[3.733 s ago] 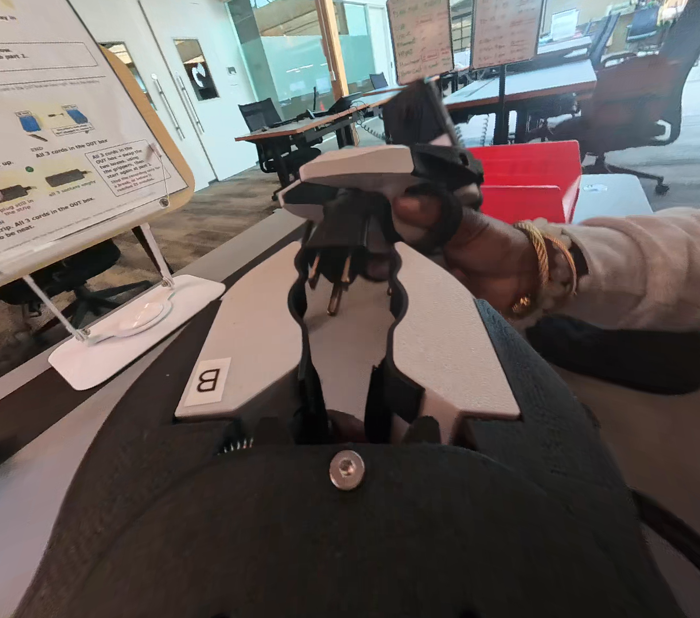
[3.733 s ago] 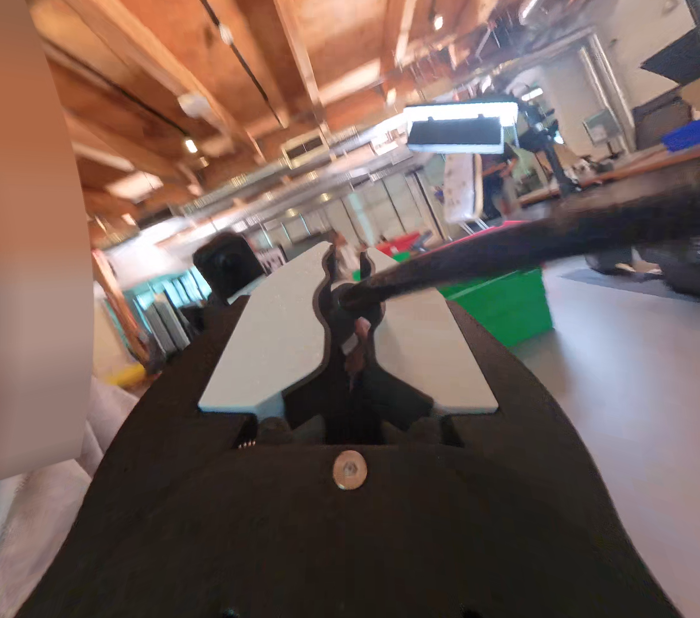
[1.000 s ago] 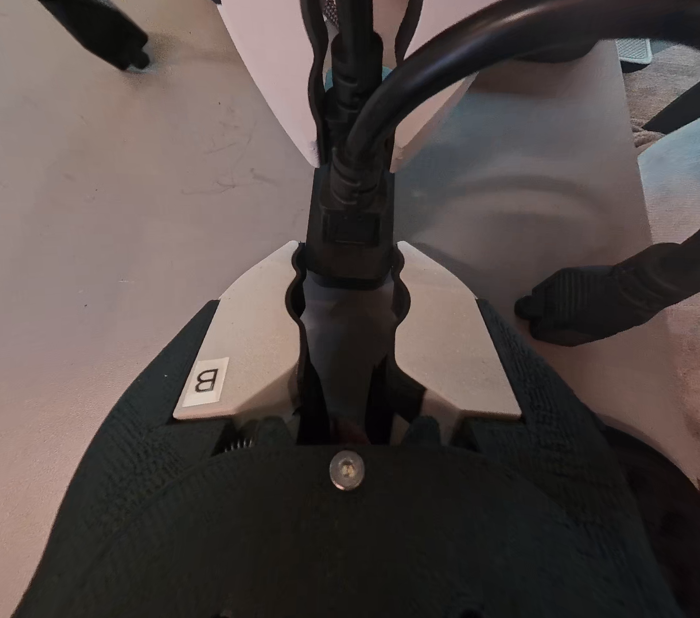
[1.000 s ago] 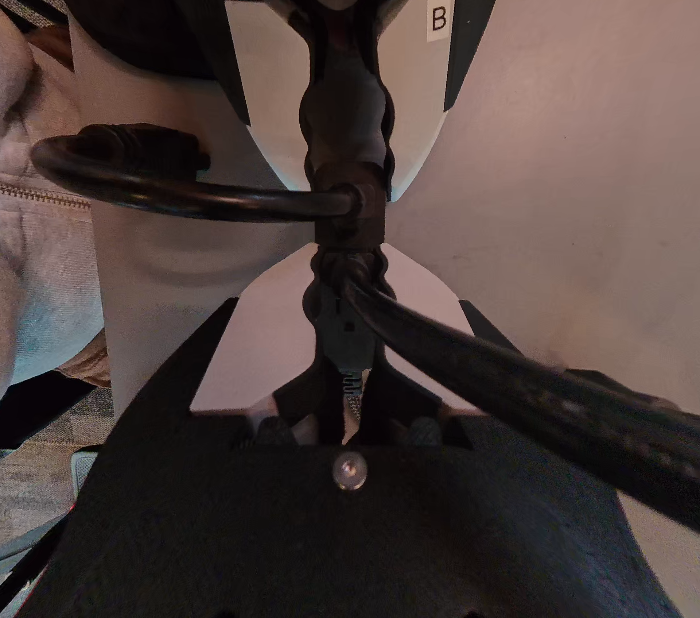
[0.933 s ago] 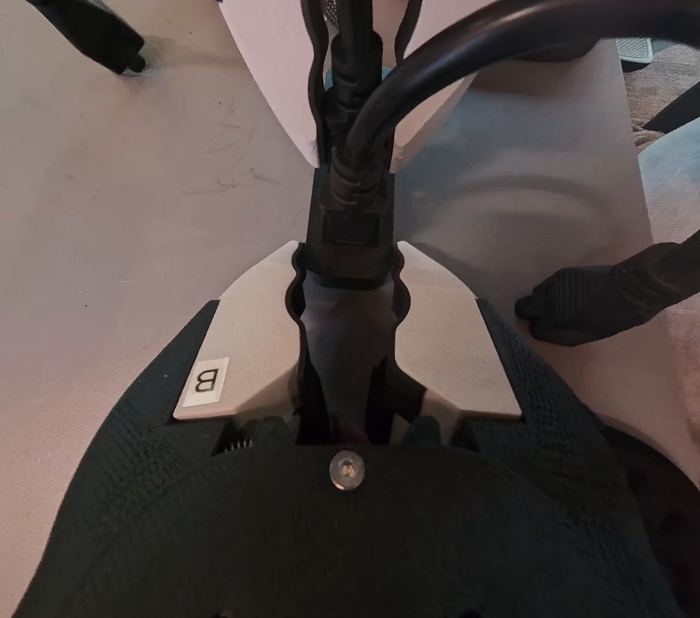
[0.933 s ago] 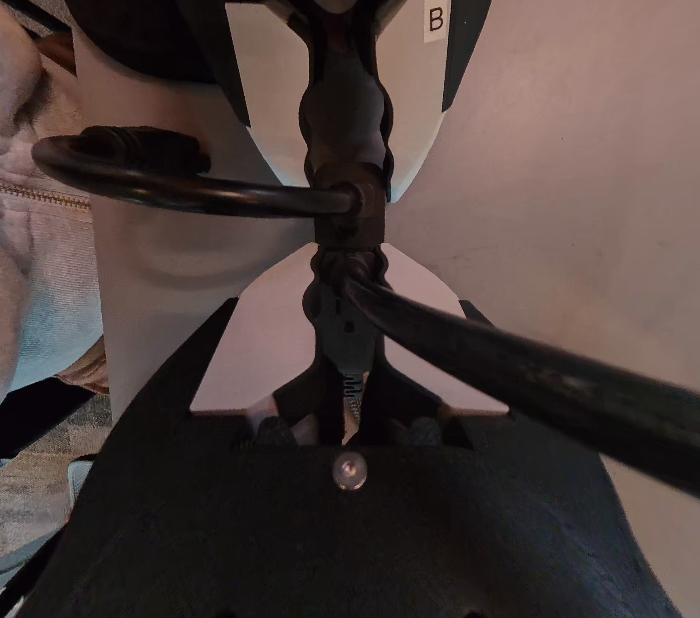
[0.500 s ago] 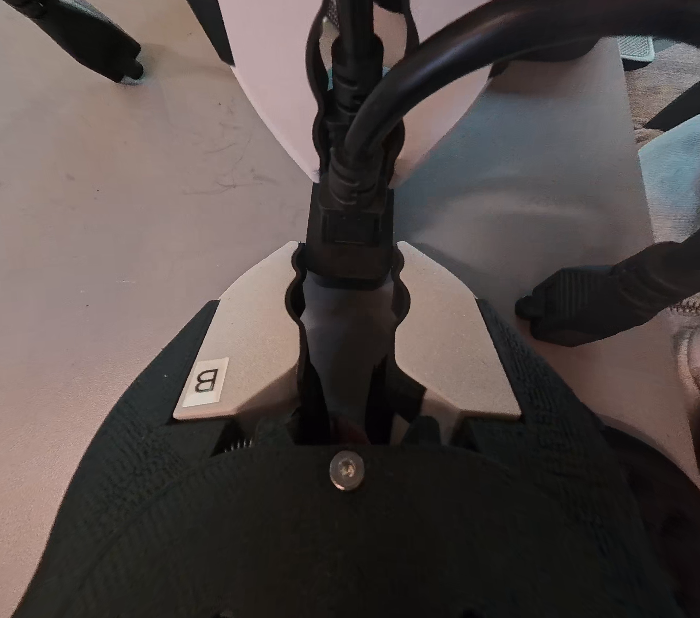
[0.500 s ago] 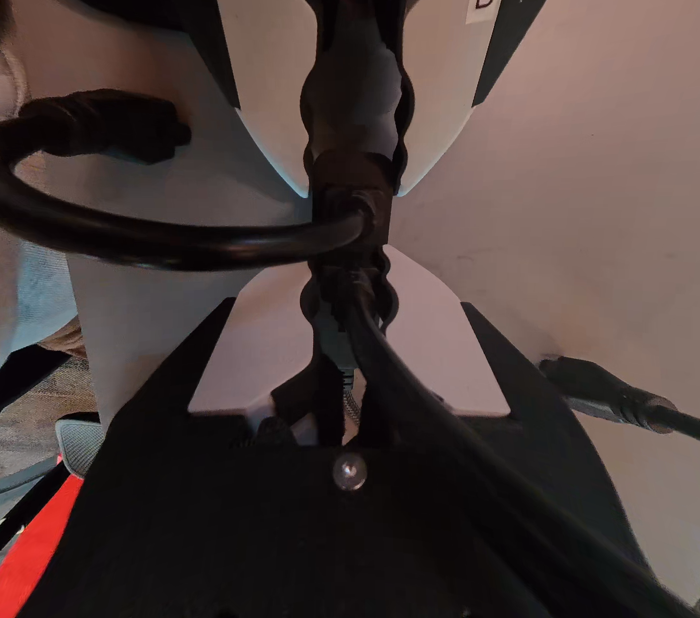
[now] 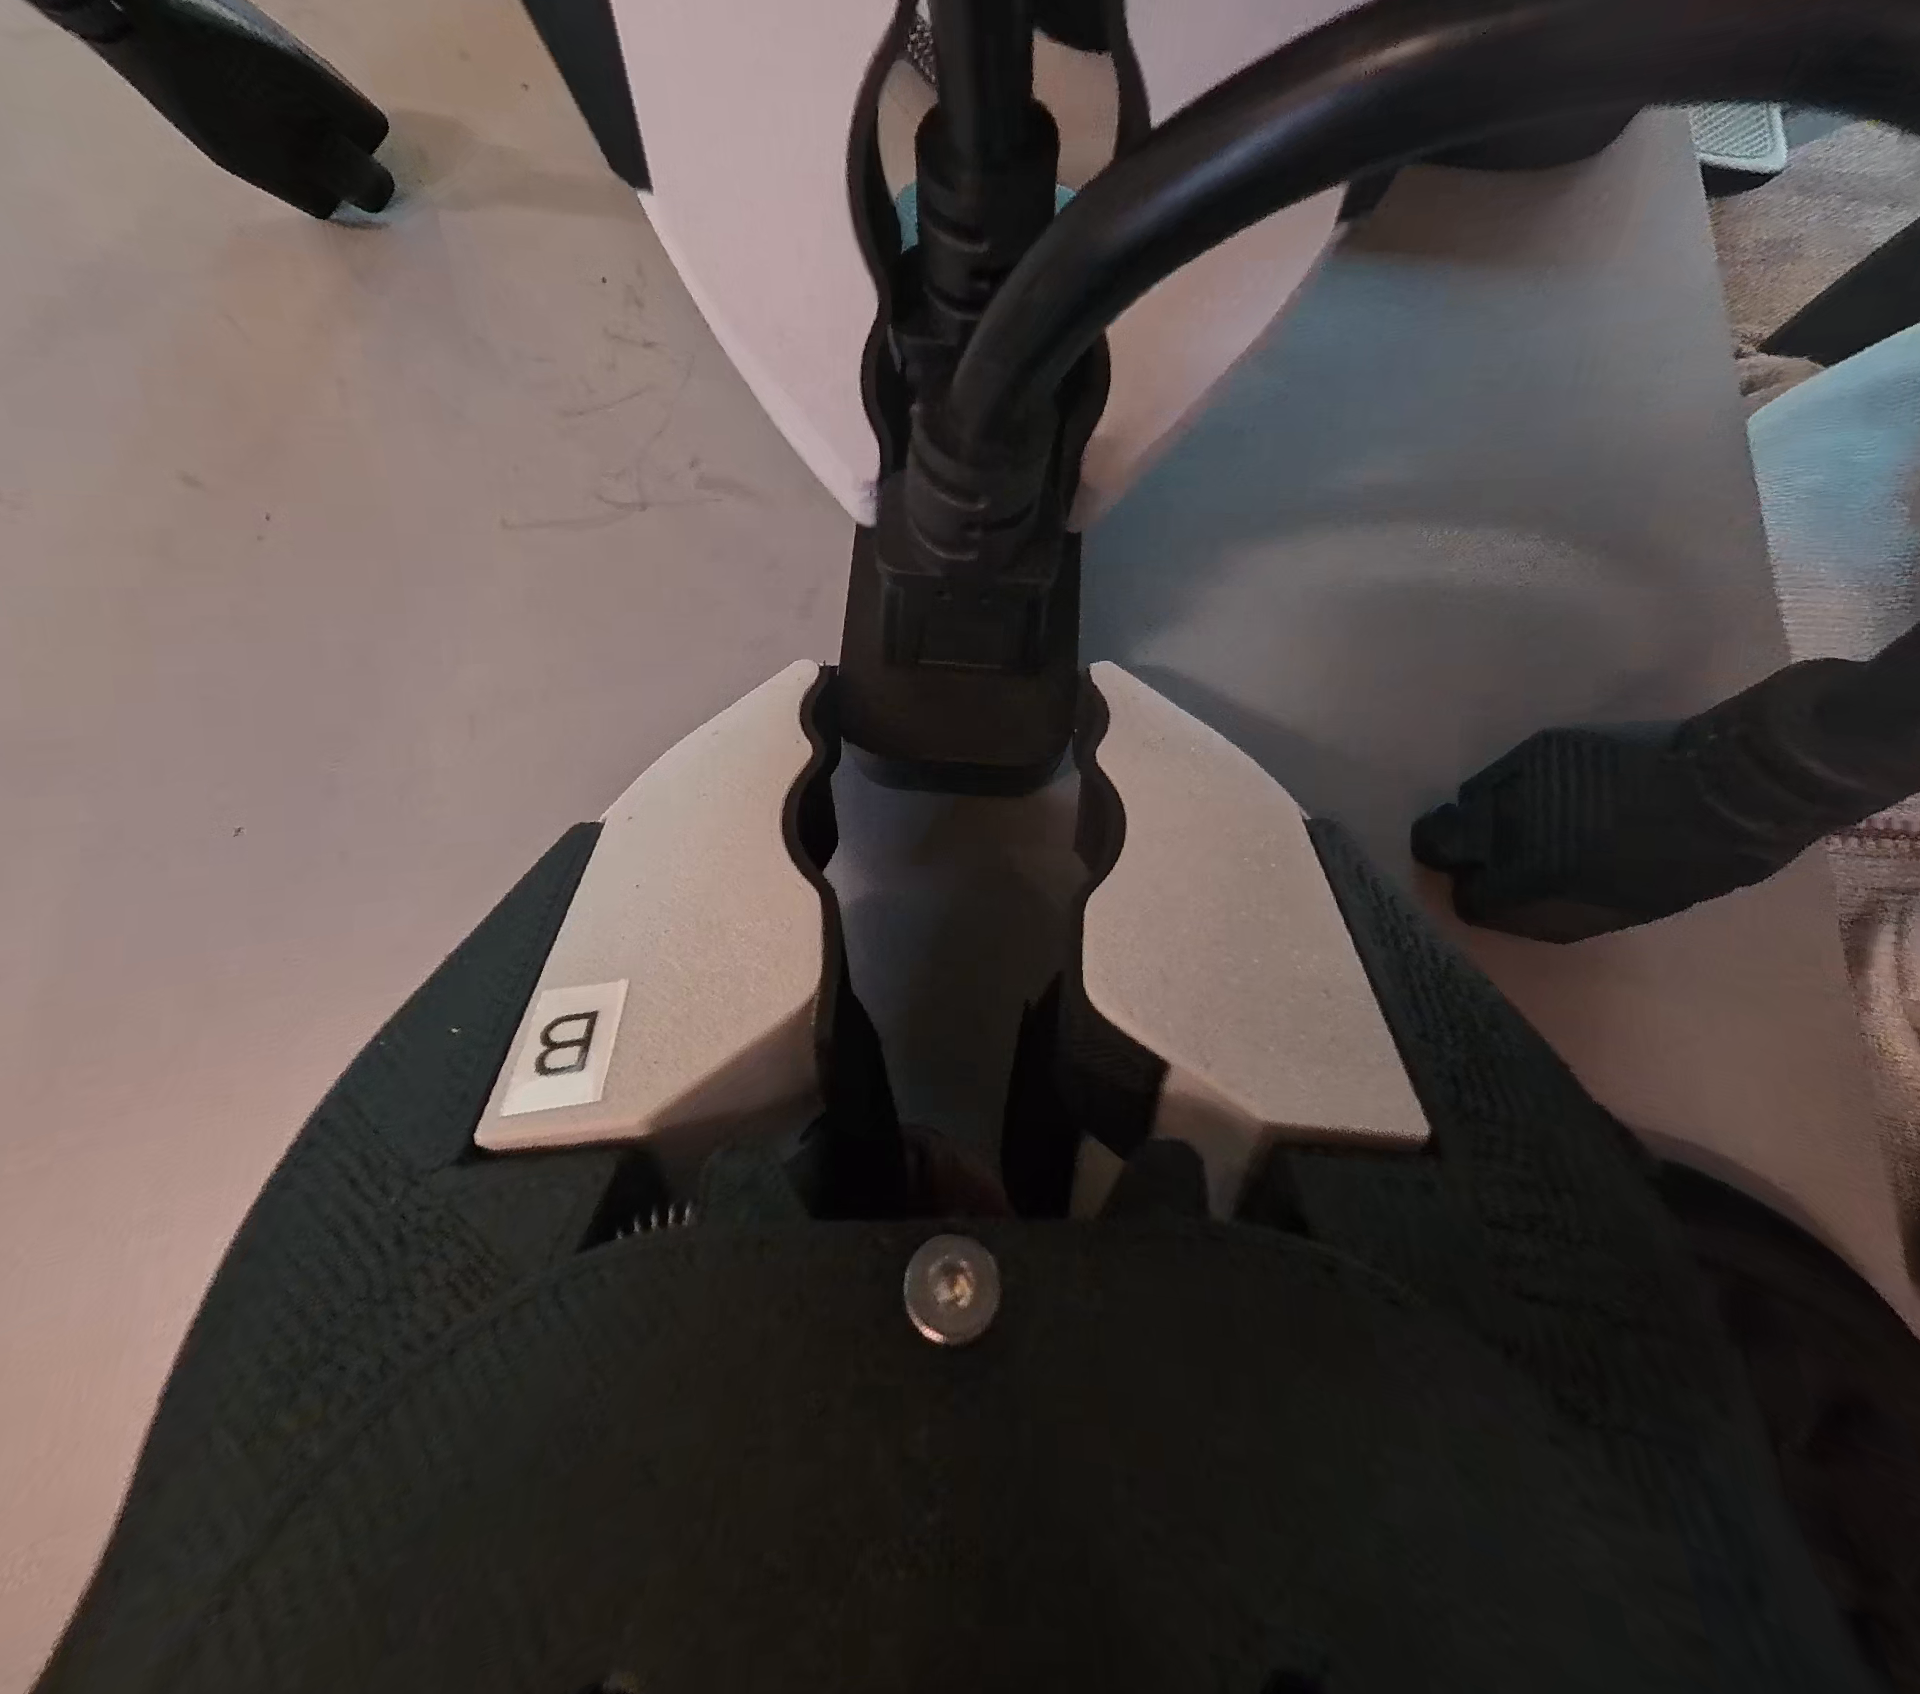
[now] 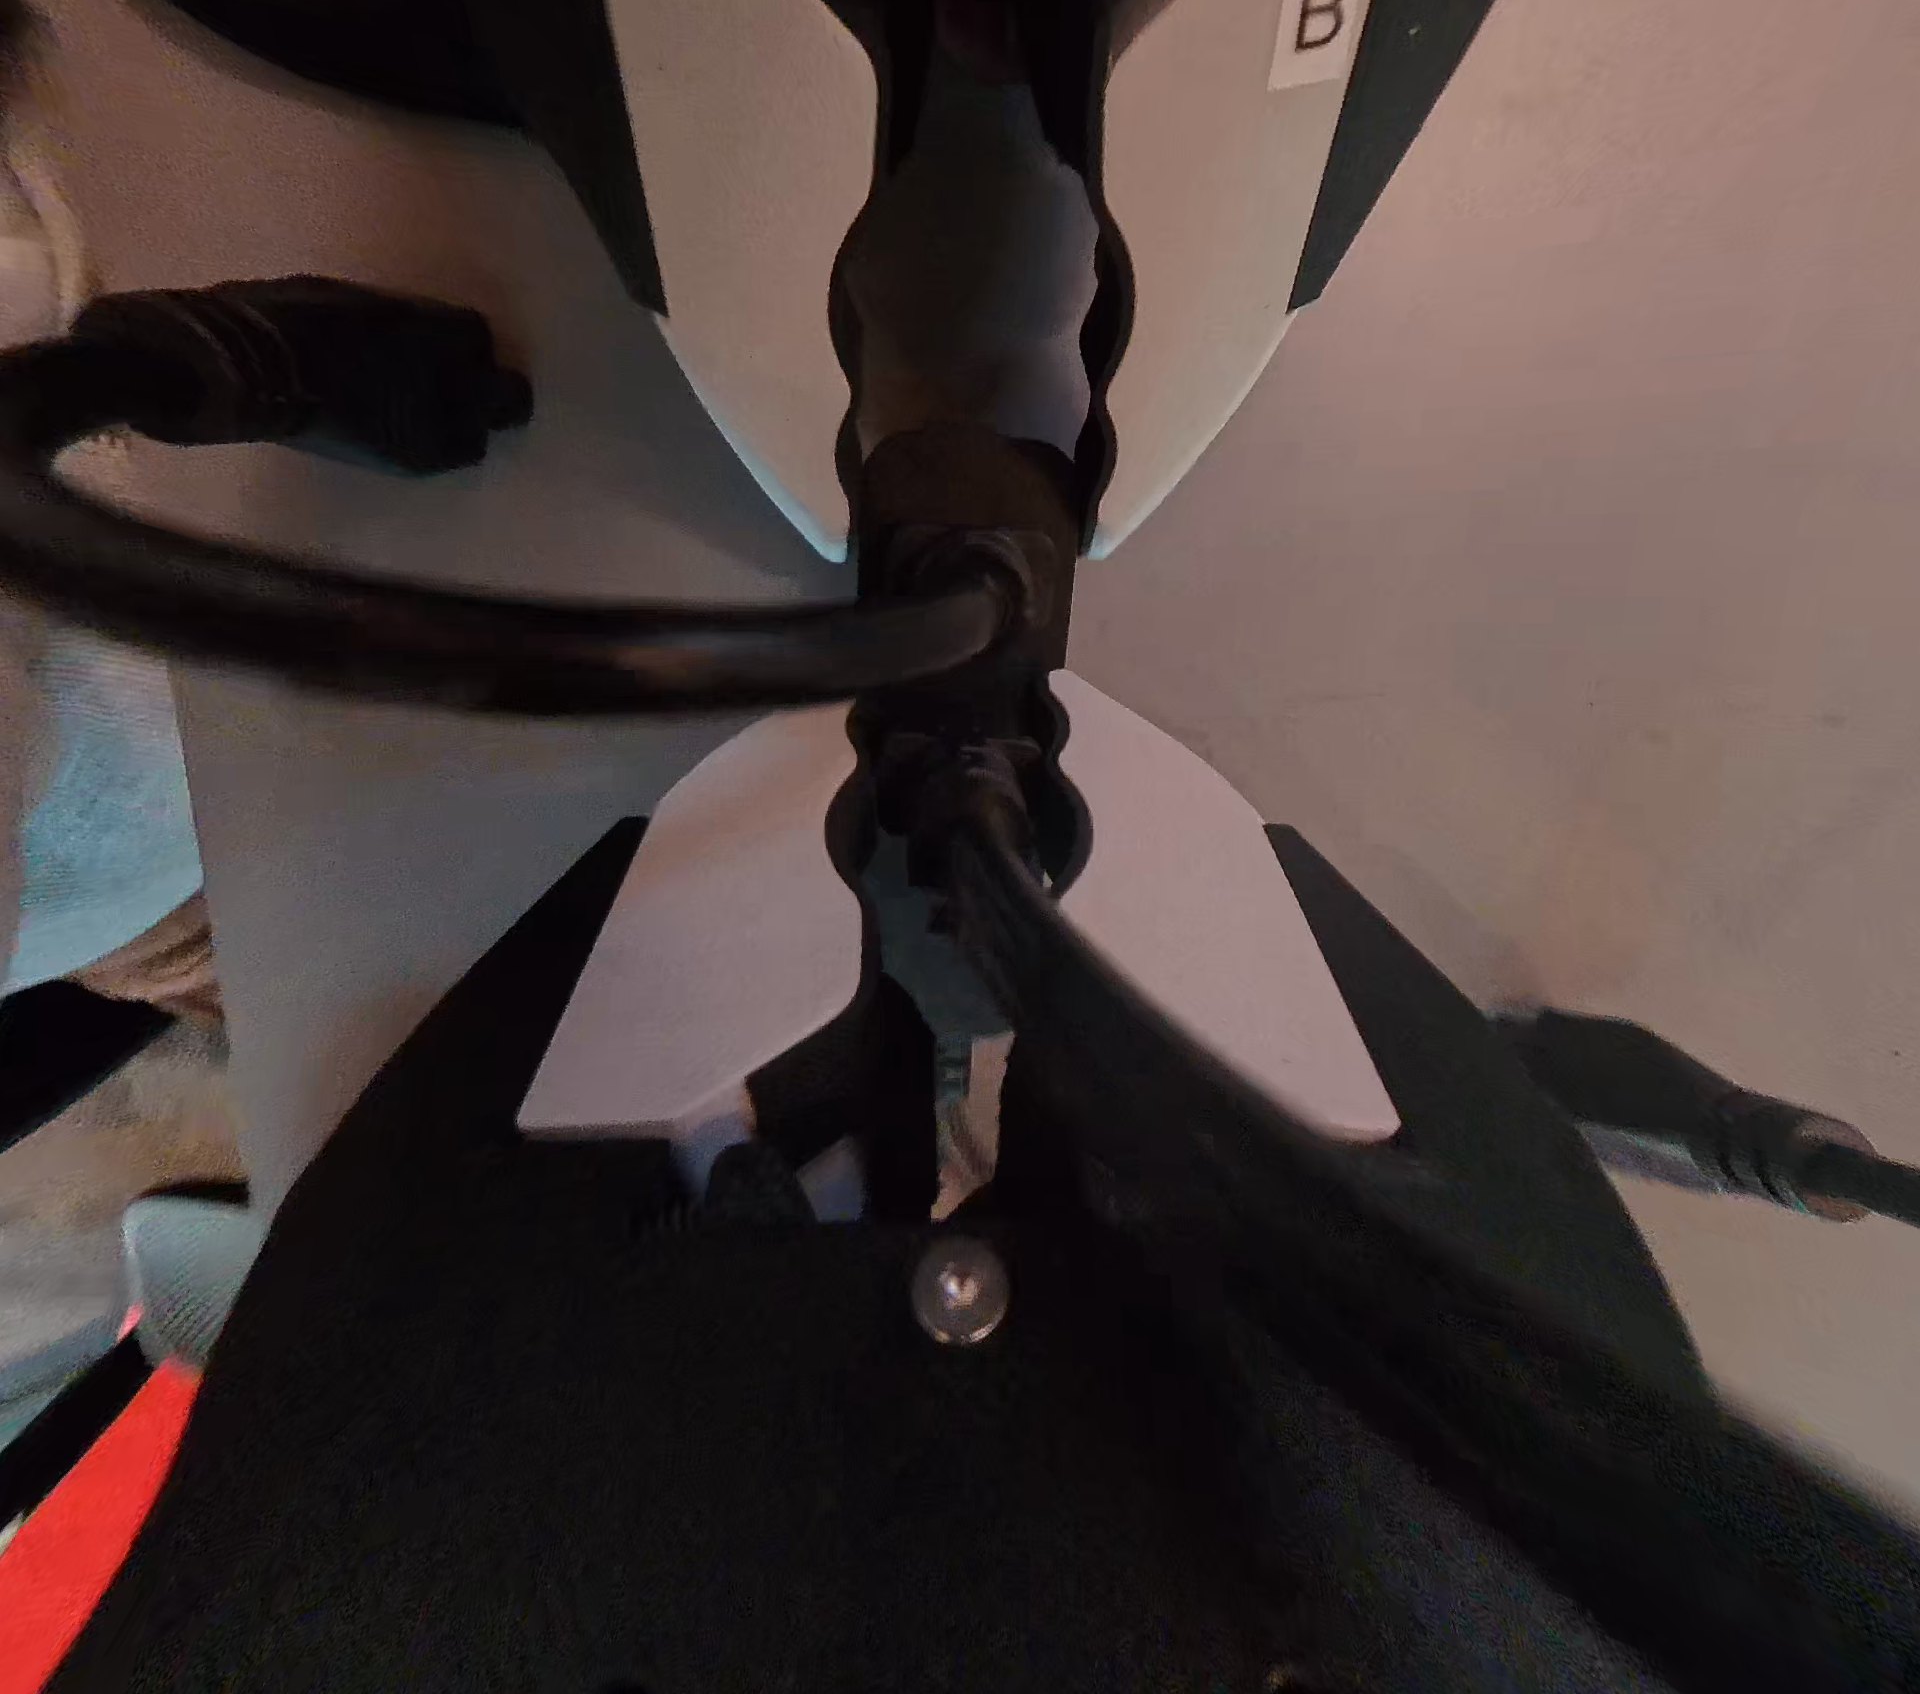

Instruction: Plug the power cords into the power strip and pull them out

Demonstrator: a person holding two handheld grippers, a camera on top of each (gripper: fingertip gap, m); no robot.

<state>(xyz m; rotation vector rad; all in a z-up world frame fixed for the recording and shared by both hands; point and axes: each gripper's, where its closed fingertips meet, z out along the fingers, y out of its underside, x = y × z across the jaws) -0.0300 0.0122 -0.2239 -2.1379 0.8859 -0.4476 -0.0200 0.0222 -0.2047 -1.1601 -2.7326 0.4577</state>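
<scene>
My left gripper is shut on a black plug, held above the pale table. Its thick cord loops off to the right. My right gripper faces it tip to tip and is shut on a black ribbed cord end that touches the plug. That cord runs back past the camera. The right gripper also shows in the left wrist view, and the left gripper in the right wrist view. No power strip is in view.
Two other black plugs lie on the table: one at the upper left and one at the right of the left wrist view. They also show in the right wrist view. A red bin is beyond the table edge. Left and right tips are no more than a few centimetres apart.
3.7 s ago both grippers were raised toward the room; now they point down at the table. Over the last second the two grippers have closed in on each other and the cord loop has shifted.
</scene>
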